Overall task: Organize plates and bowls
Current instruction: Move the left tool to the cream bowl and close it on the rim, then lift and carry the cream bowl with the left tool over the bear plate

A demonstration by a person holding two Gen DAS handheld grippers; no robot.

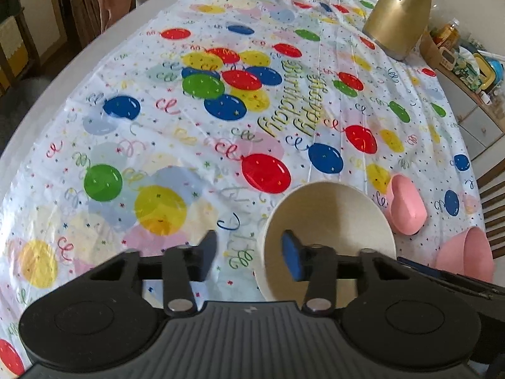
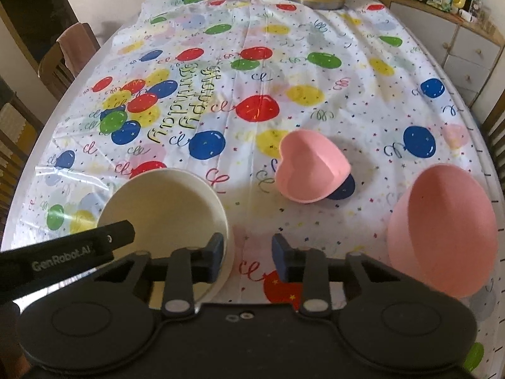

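Observation:
A cream bowl [image 1: 328, 221] stands on the balloon tablecloth; it also shows in the right wrist view [image 2: 167, 202]. My left gripper [image 1: 252, 252] is open, with its right finger inside the bowl and its left finger outside the rim. A pink heart-shaped bowl [image 2: 311, 170] sits mid-table, seen too in the left wrist view [image 1: 407, 205]. A round pink bowl [image 2: 442, 230] stands at the right, also in the left wrist view [image 1: 467, 252]. My right gripper [image 2: 247, 255] is open and empty, between the cream bowl and the round pink bowl.
A gold kettle [image 1: 401, 15] stands at the far end of the table [image 1: 94, 50]. A cluttered cabinet [image 2: 442, 9] is beyond the right edge. Wooden chairs [image 2: 60, 60] stand at the left side.

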